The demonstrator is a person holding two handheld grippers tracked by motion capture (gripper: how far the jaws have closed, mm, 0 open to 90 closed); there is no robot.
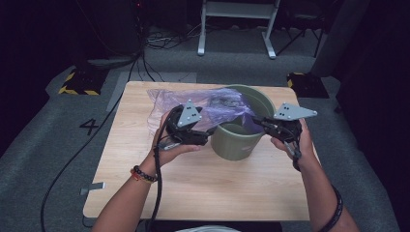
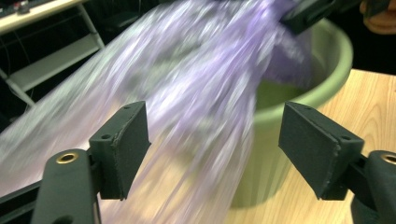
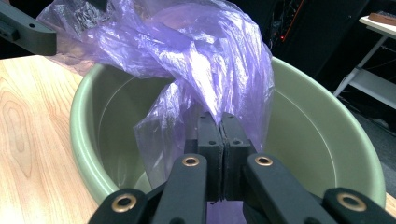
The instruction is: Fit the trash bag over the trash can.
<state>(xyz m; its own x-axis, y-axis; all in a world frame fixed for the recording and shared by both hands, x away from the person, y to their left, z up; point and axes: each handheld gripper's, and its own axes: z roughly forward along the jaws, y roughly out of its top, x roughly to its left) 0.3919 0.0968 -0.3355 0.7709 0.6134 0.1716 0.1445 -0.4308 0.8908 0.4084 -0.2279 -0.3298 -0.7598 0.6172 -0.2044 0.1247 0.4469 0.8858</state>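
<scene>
Purple film: thin bag (image 1: 203, 104) draped over the far-left rim of the bin (image 1: 241, 128), one corner hanging inside, the rest trailing left onto the table (image 1: 203, 188).
Right gripper (image 3: 220, 135): jaws together, clamped on the bag's fold just inside the bin's near-right rim.
Left gripper (image 2: 215, 144): jaws apart, nothing pinched; blurred film lies past them, bin wall to their right.
Likely job: lining the bin with the bag.
Risk, tear: single pinch point, a hard pull could stretch or rip the film.
Risk, slip: bag edge unheld on the left, could slide off the rim and bunch up.
Risk, tip: bin is light and unbraced, a sideways tug may drag it across the wood.
</scene>
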